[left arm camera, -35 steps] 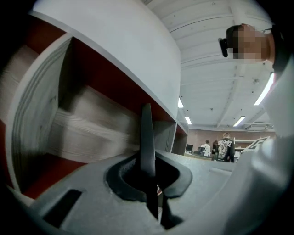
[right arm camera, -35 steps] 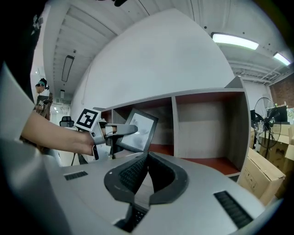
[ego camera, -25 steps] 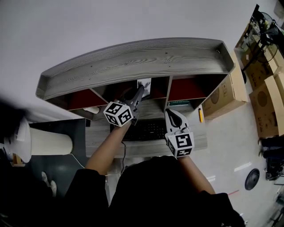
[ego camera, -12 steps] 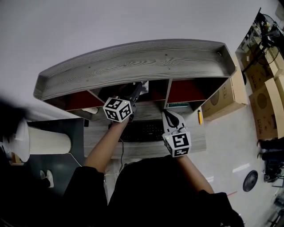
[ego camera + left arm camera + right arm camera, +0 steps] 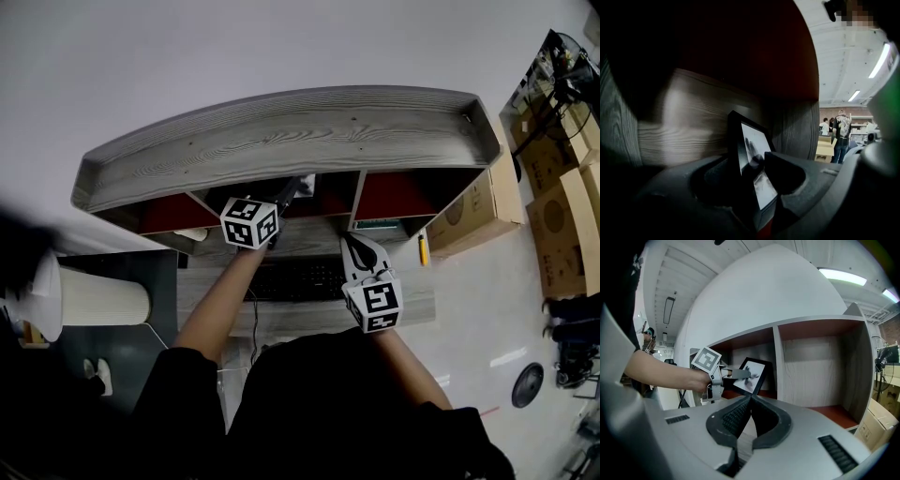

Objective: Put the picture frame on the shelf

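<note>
The black picture frame (image 5: 752, 145) with a pale print stands tilted in the middle compartment of the grey wood shelf (image 5: 281, 141), over its red-brown floor. My left gripper (image 5: 747, 166) reaches into that compartment. Its jaws are opening, with the frame still between them and a gap at the glass side. From the right gripper view the frame (image 5: 757, 369) leans back in the compartment, the left gripper (image 5: 746, 374) at its lower edge. My right gripper (image 5: 356, 246) hovers over the desk in front of the shelf, shut on nothing.
A black keyboard (image 5: 300, 277) lies on the desk below the shelf. A white cylinder (image 5: 94, 302) stands at the left. Cardboard boxes (image 5: 562, 216) sit on the floor at the right, and a yellow object (image 5: 424, 246) lies by the shelf's right end.
My left gripper has pushed further into the middle compartment with the frame, and its jaws have come apart. The right gripper has hardly moved.
</note>
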Tool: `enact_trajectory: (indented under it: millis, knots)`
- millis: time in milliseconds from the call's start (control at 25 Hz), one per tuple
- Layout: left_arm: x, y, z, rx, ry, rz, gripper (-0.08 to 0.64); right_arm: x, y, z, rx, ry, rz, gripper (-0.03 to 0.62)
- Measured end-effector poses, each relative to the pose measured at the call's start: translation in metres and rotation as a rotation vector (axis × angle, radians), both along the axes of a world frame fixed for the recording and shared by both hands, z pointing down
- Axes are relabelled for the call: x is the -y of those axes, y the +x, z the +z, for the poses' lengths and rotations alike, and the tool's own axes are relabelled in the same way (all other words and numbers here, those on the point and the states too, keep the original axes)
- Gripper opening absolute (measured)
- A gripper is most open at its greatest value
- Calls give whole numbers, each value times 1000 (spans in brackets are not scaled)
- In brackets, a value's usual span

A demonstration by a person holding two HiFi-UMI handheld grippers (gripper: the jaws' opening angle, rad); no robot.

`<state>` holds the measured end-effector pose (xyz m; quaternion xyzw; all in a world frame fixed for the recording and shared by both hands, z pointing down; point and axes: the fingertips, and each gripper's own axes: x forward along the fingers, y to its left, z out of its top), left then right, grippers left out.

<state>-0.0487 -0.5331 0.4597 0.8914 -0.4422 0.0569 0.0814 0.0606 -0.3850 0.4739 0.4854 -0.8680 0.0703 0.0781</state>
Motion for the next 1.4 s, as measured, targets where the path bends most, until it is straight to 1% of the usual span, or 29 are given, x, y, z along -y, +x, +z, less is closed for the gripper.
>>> enact_trajectory:
  millis: [160,320,440,520,640,720,800,960,1040,1080,1160,1320,1400]
  knots:
    - [5,-6,3,24,13,-30,233,2,1,-1,5,-1,9,12]
    - [4,-7,3,16,27,-45,233,8,8,-2,50,-15,30,12]
    - [4,-9,3,4,33,-57,233,14,7,-14,84,16,40,12]
    - [5,-10,2,-10,40,-77,233,18,3,-20,96,34,41,12]
    - [9,-15,1,-28,55,-132,233,25,-7,-23,108,32,29,12]
    - [12,-19,2,-34,51,-164,233,26,-15,-23,113,23,19,12]
    - [15,-20,5,-37,37,-174,243,26,-21,-21,111,12,7,12]
    - [15,-21,7,-7,18,-143,249,23,-29,-13,104,-13,-9,12]
    - [13,-21,11,21,-5,-121,266,21,-30,-11,108,-25,-9,12]
    - [12,-19,15,42,-9,-107,290,19,-30,-10,110,-30,-9,12]
    - [7,-17,21,89,-3,-82,314,17,-30,-7,104,-36,-11,12]
    - [-1,-16,24,111,-2,-53,335,12,-25,0,93,-46,-4,12]
    - [-5,-12,29,149,-12,-31,340,9,-23,2,92,-52,0,12]
